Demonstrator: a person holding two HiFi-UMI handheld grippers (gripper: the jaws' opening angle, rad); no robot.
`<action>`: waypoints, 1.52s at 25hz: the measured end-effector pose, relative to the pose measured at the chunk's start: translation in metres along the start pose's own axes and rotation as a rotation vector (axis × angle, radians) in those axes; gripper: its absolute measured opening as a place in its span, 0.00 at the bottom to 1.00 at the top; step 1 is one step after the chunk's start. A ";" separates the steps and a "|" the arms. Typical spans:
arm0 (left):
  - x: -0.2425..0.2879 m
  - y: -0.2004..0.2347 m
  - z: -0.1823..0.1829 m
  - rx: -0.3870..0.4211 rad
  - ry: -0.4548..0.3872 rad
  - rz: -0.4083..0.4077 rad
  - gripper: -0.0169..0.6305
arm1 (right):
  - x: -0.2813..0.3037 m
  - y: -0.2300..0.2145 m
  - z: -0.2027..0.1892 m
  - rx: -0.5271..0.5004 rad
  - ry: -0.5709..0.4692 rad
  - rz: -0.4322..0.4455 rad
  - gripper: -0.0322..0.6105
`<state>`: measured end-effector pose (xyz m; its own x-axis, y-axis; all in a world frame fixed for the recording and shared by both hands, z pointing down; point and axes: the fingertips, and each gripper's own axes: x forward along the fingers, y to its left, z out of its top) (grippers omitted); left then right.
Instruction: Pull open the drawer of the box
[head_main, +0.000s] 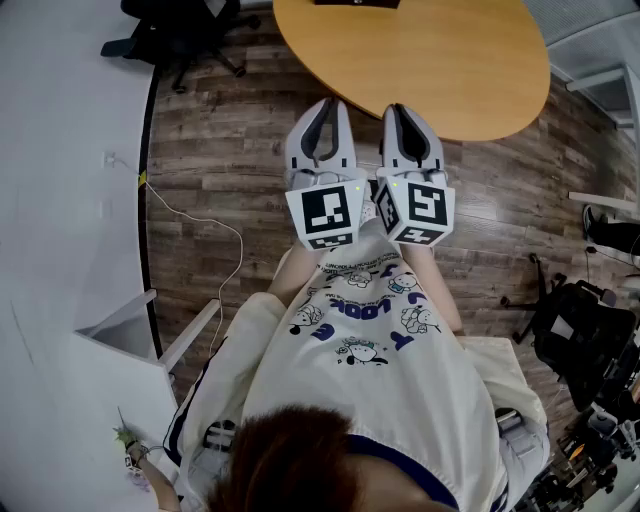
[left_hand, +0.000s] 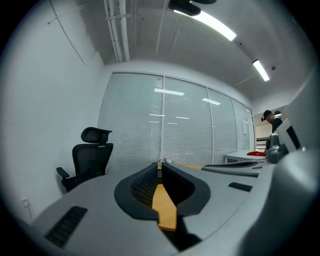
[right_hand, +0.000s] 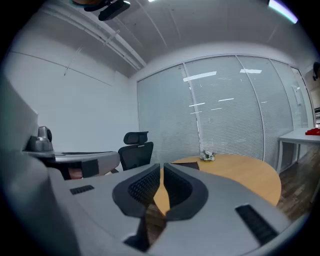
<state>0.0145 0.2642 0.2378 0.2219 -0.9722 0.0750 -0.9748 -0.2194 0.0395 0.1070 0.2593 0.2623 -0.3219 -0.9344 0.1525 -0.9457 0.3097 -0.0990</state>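
Far left, at 10 o'clock in the head view, a black chair (head_main: 180, 35) sits on the wood floor, well apart from the action. Next, the left tongs (head_main: 327, 103): pressed together at the tips, nothing between them, held level at the near rim of the counter (head_main: 440, 60). Just beside them are the right tongs (head_main: 401, 108), also pressed together and empty, tipped slightly down at the same rim.

And the box? At 12 o'clock, on the counter's far side, a dark thing (head_main: 355, 3) is cut off by the head view's top edge. The right gripper view shows a flat dark patch (right_hand: 186, 165) on the counter beyond the tips, with a small grey lump (right_hand: 207, 156) behind it. That's my best guess at the box, and no drawer or handle can be made out.

What could go wrong:
- **Closed tongs:** going in like this would only bump the drawer front, so one pair has to spread first.
- **Long reach:** the box looks well apart across the counter, so the reach could arrive off line and miss the pull.
- **Sliding box:** if one pair tugs alone, I'd expect the whole box to slide unless the other braces it.
- **Crowding:** the two tongs ride almost touching and could knock each other.

Hard to see: the left gripper view gives only a sliver of counter between its jaws. The box's front, and which way the drawer opens, are hidden.
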 end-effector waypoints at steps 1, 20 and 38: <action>0.000 -0.001 0.000 0.001 0.000 0.000 0.08 | 0.000 -0.001 0.000 0.000 0.000 0.000 0.12; 0.009 0.020 -0.004 0.006 0.009 0.015 0.08 | 0.020 0.008 -0.007 0.015 0.020 0.009 0.12; 0.034 0.047 -0.011 0.010 0.041 0.004 0.08 | 0.060 0.018 -0.015 0.055 0.061 0.003 0.12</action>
<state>-0.0235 0.2217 0.2534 0.2187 -0.9689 0.1158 -0.9758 -0.2167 0.0295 0.0698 0.2112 0.2850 -0.3284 -0.9206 0.2112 -0.9414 0.3008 -0.1527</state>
